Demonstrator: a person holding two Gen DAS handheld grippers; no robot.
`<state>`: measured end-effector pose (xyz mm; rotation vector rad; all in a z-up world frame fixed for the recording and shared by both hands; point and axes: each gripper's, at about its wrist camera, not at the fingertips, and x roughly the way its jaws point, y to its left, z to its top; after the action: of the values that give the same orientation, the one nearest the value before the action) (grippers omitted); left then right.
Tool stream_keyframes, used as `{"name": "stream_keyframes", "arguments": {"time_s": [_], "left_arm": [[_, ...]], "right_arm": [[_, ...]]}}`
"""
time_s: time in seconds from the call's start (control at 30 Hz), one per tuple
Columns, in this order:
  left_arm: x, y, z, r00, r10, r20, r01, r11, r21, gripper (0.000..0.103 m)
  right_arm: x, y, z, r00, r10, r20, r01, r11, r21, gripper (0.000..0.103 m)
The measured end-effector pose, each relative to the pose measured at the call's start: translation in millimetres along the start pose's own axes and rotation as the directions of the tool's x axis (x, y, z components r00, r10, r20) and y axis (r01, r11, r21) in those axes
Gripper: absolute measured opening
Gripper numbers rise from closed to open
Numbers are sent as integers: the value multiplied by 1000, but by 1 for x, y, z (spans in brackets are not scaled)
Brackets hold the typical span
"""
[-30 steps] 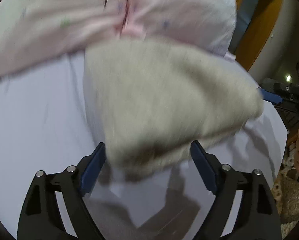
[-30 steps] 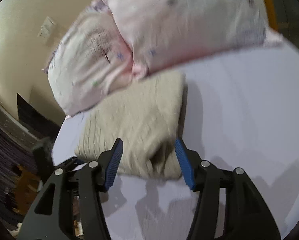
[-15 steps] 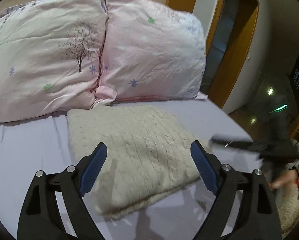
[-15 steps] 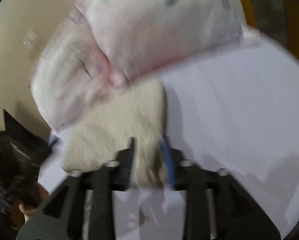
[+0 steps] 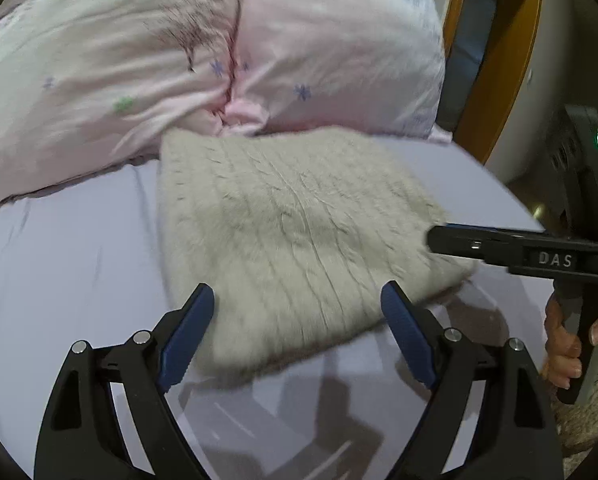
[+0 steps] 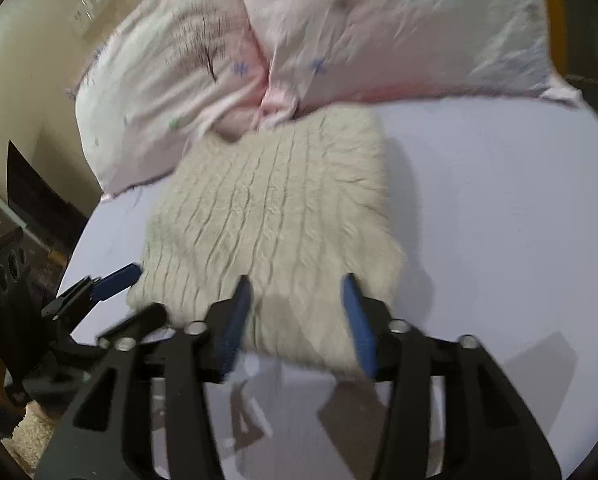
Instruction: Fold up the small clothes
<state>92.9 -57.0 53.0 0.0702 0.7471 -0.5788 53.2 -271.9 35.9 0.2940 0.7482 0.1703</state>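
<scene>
We hold both claws over the bed with its pale lilac sheet (image 5: 67, 264). Our left claw (image 5: 297, 322) is spread wide and grasps nothing; the folded cream cable-knit sweater (image 5: 295, 236) lies flat just ahead of its blue tips, its near edge between them. Our right claw (image 6: 297, 320) is also parted and empty, its tips over the near edge of the same sweater (image 6: 275, 216). In the left view, the right claw (image 5: 451, 238) shows side-on at the sweater's right corner. Beyond the sweater, two pink floral pillows (image 5: 147, 64) touch its far edge.
</scene>
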Motion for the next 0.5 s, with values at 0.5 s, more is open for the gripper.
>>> {"name": "stream_keyframes", "arguments": {"time_s": [0.5], "left_arm": [[5,4,-44,926,337,-169,-354,932,-81,102]], "right_arm": [[14,24,-55,953,-302,16,301,939,-169,101]]}}
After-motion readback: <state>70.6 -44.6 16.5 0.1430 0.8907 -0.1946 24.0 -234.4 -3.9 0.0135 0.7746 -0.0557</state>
